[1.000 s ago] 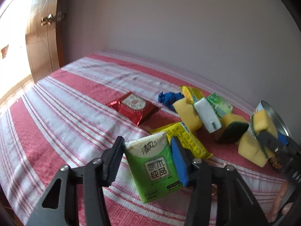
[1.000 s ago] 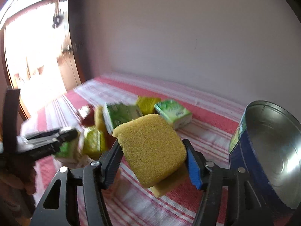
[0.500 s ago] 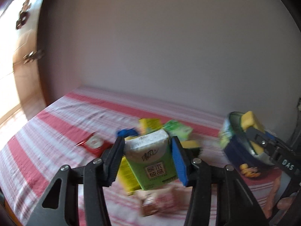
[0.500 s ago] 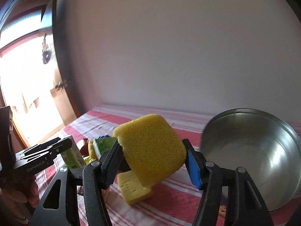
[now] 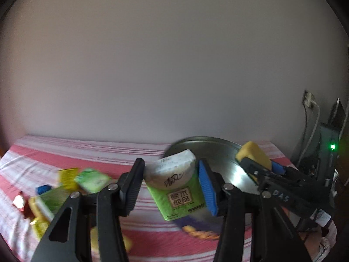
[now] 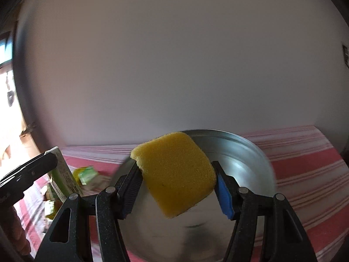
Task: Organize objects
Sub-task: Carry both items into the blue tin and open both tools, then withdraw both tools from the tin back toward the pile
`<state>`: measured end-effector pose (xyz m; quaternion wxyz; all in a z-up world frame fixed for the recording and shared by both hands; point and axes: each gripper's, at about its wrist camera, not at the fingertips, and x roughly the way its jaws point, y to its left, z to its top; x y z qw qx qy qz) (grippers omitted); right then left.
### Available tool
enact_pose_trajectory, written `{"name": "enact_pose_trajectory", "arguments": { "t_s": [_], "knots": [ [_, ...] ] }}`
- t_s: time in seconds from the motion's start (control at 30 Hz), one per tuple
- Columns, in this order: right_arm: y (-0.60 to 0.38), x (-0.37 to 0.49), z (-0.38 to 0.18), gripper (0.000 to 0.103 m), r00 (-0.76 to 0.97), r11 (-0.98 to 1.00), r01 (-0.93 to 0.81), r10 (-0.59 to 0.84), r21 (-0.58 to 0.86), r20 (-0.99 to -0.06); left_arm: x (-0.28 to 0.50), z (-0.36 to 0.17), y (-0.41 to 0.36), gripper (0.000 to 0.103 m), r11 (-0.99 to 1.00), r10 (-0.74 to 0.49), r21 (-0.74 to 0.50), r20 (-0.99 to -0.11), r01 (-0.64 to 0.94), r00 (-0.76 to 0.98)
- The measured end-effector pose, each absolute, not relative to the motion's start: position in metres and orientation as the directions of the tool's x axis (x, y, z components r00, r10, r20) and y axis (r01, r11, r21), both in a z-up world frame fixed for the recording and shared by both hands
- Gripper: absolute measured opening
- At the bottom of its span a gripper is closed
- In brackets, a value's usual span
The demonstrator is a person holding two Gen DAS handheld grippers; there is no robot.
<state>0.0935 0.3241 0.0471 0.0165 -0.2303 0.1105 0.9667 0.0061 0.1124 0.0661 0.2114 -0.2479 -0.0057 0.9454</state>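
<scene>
My left gripper (image 5: 171, 185) is shut on a green and white tissue pack (image 5: 176, 187) and holds it in the air in front of a round metal tin (image 5: 209, 152) with a blue printed side. My right gripper (image 6: 177, 187) is shut on a yellow sponge (image 6: 174, 174) and holds it over the tin's open mouth (image 6: 240, 161). The right gripper and its sponge (image 5: 254, 156) also show at the tin's right rim in the left wrist view. The tissue pack (image 6: 62, 174) shows at the left of the right wrist view.
A red and white striped cloth (image 5: 87, 150) covers the surface. A blurred pile of green and yellow packets and sponges (image 5: 65, 185) lies at the left. A plain wall stands behind. Cables and a device with a green light (image 5: 332, 146) are at the far right.
Both grippers have swung to the right, away from the pile, and each keeps its load. The tin now fills the view under the sponge, and the tissue pack is close in front of it.
</scene>
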Motion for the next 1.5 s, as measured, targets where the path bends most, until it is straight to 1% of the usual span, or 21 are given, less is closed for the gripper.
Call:
{"name": "enact_pose_trajectory", "arguments": {
  "t_s": [0.2, 0.43, 0.5, 0.53, 0.57, 0.6, 0.63, 0.7, 0.73, 0.77, 0.83, 0.9, 1.13, 1.37, 1.5],
  "knots": [
    [0.353, 0.086, 0.033, 0.065, -0.86, -0.971, -0.149, 0.034, 0.187, -0.509, -0.015, 0.04, 0.164, 0.05, -0.893, 0.425, -0.116, -0.533, -0.434, -0.732],
    [0.355, 0.072, 0.023, 0.065, -0.829, -0.977, -0.168, 0.07, 0.127, -0.555, -0.024, 0.022, 0.189, 0.05, -0.892, 0.418, -0.123, -0.59, -0.435, -0.691],
    [0.352, 0.07, 0.019, 0.067, -0.824, -0.977, -0.177, 0.081, 0.118, -0.561, -0.026, 0.017, 0.19, 0.053, -0.899, 0.396, -0.109, -0.611, -0.423, -0.685],
    [0.355, 0.067, 0.017, 0.067, -0.822, -0.976, -0.182, 0.086, 0.117, -0.563, -0.026, 0.016, 0.188, 0.057, -0.905, 0.383, -0.099, -0.614, -0.414, -0.69],
    [0.355, 0.067, 0.017, 0.071, -0.823, -0.976, -0.18, 0.08, 0.125, -0.563, -0.025, 0.017, 0.186, 0.061, -0.913, 0.364, -0.085, -0.611, -0.4, -0.703],
    [0.356, 0.066, 0.017, 0.073, -0.822, -0.975, -0.179, 0.073, 0.134, -0.565, -0.026, 0.018, 0.182, 0.069, -0.92, 0.346, -0.072, -0.609, -0.385, -0.714],
    [0.357, 0.066, 0.017, 0.076, -0.819, -0.972, -0.188, 0.076, 0.14, -0.569, -0.025, 0.02, 0.181, 0.073, -0.925, 0.336, -0.065, -0.605, -0.375, -0.722],
    [0.365, 0.065, 0.016, 0.084, -0.823, -0.967, -0.196, 0.07, 0.165, -0.564, -0.021, 0.028, 0.172, 0.092, -0.933, 0.323, -0.064, -0.579, -0.353, -0.749],
    [0.37, 0.068, 0.014, 0.085, -0.832, -0.962, -0.192, 0.056, 0.192, -0.552, -0.019, 0.03, 0.17, 0.1, -0.934, 0.323, -0.066, -0.571, -0.35, -0.754],
    [0.372, 0.07, 0.016, 0.086, -0.84, -0.958, -0.189, 0.044, 0.215, -0.54, -0.016, 0.033, 0.166, 0.102, -0.937, 0.321, -0.068, -0.561, -0.344, -0.763],
    [0.371, 0.077, 0.019, 0.089, -0.861, -0.952, -0.182, 0.033, 0.246, -0.508, -0.01, 0.037, 0.16, 0.102, -0.942, 0.309, -0.06, -0.54, -0.331, -0.783],
    [0.368, 0.083, 0.023, 0.092, -0.877, -0.952, -0.184, 0.046, 0.246, -0.478, -0.006, 0.037, 0.163, 0.102, -0.949, 0.285, -0.039, -0.53, -0.313, -0.799],
    [0.349, 0.093, 0.028, 0.092, -0.904, -0.968, -0.2, 0.121, 0.154, -0.41, 0.003, 0.034, 0.137, 0.102, -0.967, 0.233, -0.034, -0.516, -0.252, -0.824],
    [0.339, 0.09, 0.023, 0.092, -0.916, -0.976, -0.168, 0.103, 0.138, -0.389, 0.007, 0.024, 0.13, 0.102, -0.982, 0.148, 0.026, -0.501, -0.186, -0.853],
    [0.329, 0.091, 0.021, 0.092, -0.928, -0.98, -0.145, 0.087, 0.137, -0.363, 0.009, 0.02, 0.112, 0.102, -0.988, 0.131, 0.008, -0.51, -0.157, -0.85]
  ]
}}
